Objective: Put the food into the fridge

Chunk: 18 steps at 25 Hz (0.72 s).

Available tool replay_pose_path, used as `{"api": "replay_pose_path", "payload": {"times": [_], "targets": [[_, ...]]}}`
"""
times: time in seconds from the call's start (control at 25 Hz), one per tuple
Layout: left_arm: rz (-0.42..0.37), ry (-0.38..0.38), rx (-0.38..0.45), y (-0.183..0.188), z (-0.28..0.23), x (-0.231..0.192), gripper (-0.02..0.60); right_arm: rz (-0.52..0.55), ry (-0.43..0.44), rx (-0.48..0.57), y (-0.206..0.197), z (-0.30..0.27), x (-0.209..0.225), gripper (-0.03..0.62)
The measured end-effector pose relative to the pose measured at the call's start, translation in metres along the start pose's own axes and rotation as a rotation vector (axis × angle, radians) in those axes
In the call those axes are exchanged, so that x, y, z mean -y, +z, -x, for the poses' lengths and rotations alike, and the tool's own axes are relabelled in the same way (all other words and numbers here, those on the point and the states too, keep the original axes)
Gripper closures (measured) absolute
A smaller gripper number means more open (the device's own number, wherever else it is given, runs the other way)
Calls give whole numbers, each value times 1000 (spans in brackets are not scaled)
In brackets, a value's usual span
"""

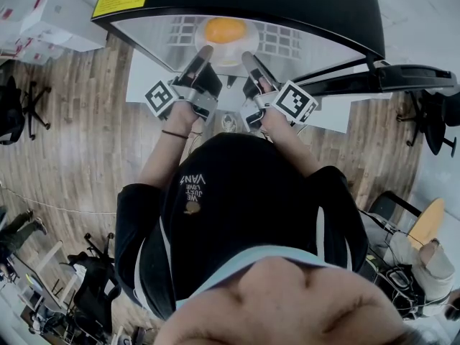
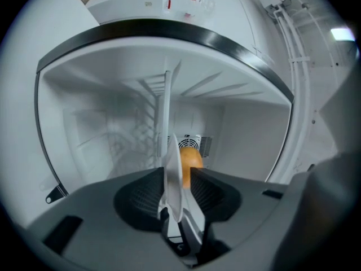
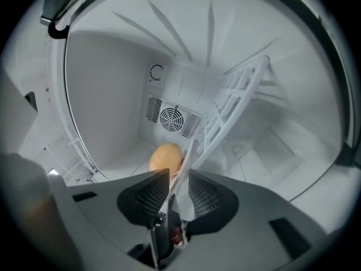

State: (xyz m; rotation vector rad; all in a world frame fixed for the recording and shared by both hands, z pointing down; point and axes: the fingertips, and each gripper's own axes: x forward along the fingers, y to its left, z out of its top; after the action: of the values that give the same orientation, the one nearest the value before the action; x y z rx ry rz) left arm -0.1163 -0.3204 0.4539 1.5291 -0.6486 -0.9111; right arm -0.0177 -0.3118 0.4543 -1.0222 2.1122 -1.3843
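Nearest the head camera, a person's black top point(image 1: 237, 207) is being shown, and both arms are being stretched forward into an open fridge point(image 1: 287, 6). Inside its white compartment, a white plate point(image 1: 228, 54) is being held between the two grippers. A round orange food point(image 1: 225, 29) is being carried on the plate, in front of the fan vent point(image 3: 172, 117) and beside a wire shelf point(image 3: 231, 106). The plate's rim is being straddled by the left gripper point(image 2: 177, 174), whose jaws are being kept well apart, with a gap on one side. The opposite rim is being pinched by the right gripper point(image 3: 179, 176), whose jaws are nearly together. Whether the plate is resting on anything cannot be told.
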Motion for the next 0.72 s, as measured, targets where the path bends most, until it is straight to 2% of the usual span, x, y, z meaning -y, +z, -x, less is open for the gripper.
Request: {"api": "replay_pose_path", "payload": {"times": [0.16, 0.32, 0.52, 0.72], "targets": [[-90, 12, -13, 0, 9, 1, 436, 82, -17, 2, -1, 5, -1, 494], [-199, 26, -34, -3, 18, 1, 431, 222, -25, 18, 0, 11, -6, 493], [-280, 36, -33, -4, 28, 2, 431, 388, -21, 32, -1, 18, -16, 493], [-411, 93, -40, -4, 38, 1, 431, 535, -54, 14, -6, 23, -18, 494]]}}
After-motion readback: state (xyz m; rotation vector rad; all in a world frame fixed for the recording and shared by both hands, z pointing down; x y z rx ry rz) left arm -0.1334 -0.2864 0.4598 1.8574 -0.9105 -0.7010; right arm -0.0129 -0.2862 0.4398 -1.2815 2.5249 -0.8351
